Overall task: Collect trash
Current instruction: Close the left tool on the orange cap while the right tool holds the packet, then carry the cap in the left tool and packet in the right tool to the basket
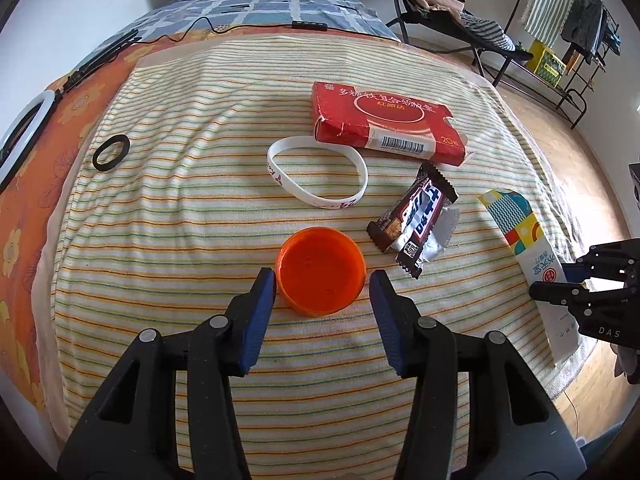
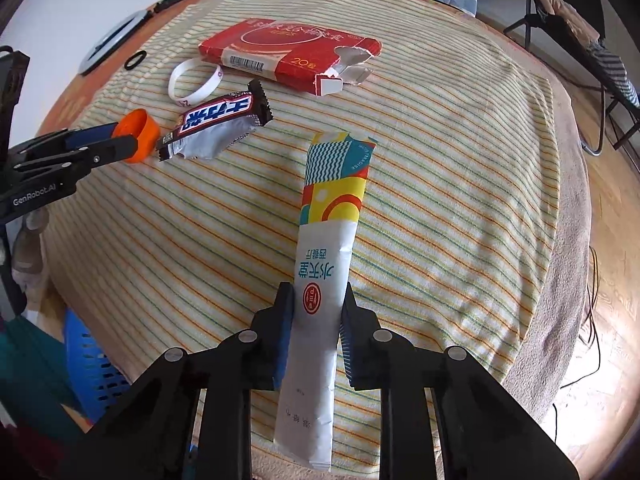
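Two claws: right gripper (image 2: 316,324) pinches long paper sachet (image 2: 320,280) – Chinese print; left gripper (image 1: 322,292) half-open around glossy round orange cap (image 1: 322,276), "GenRobot.AI" on its body.

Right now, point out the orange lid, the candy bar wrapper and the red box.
orange lid (image 1: 322,276): left wrist view, on its inner floor.
candy bar wrapper (image 1: 420,216): left wrist view, on the printed middle.
red box (image 2: 288,50): right wrist view, on its top face.

A striped cloth (image 1: 200,240) covers the bed. On it lie an orange lid (image 1: 322,270) at centre, a white wristband (image 1: 318,176) at twelve o'clock, a red box (image 1: 384,124) beyond, a candy wrapper (image 1: 416,220) at two, a paper sleeve (image 1: 520,232) at three, and a black ring (image 1: 111,152) at ten.
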Demonstrator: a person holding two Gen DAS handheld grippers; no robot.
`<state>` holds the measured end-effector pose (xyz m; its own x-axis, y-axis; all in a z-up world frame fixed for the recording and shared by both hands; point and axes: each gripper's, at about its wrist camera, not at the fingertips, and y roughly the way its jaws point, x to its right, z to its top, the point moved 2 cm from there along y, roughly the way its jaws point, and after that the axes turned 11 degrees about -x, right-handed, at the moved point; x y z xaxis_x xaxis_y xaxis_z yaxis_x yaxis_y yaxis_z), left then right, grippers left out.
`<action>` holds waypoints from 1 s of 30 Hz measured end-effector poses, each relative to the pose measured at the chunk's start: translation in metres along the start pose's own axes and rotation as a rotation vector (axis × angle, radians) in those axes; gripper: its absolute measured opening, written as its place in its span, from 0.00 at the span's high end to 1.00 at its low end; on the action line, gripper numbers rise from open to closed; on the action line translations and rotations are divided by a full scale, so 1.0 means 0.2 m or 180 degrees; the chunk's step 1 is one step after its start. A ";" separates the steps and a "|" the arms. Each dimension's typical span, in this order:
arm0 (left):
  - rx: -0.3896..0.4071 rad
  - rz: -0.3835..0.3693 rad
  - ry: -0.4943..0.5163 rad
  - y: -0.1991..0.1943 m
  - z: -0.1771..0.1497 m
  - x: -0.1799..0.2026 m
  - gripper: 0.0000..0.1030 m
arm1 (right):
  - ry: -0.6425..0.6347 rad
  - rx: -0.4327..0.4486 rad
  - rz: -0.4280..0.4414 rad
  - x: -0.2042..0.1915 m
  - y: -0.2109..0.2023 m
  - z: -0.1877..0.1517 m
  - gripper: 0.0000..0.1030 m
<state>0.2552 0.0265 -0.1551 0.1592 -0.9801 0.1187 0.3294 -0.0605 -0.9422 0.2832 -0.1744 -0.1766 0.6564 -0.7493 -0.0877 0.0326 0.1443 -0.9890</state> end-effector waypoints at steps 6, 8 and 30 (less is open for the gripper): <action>0.0018 0.0089 0.0032 0.02 0.02 0.01 0.37 | 0.0086 0.0028 0.0018 0.00 0.00 -0.01 0.81; -0.0012 0.0102 0.0054 0.04 0.03 0.00 0.45 | 0.0103 0.0034 0.0015 0.01 0.00 -0.02 0.82; 0.0226 -0.0009 0.0047 -0.30 -0.23 -0.03 0.53 | 0.0346 0.0374 0.0305 -0.12 -0.23 -0.13 0.93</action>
<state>0.1911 0.0272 -0.1149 0.1447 -0.9826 0.1163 0.3952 -0.0503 -0.9172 0.2474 -0.1798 -0.1323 0.5756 -0.7930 -0.1995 0.0658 0.2881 -0.9553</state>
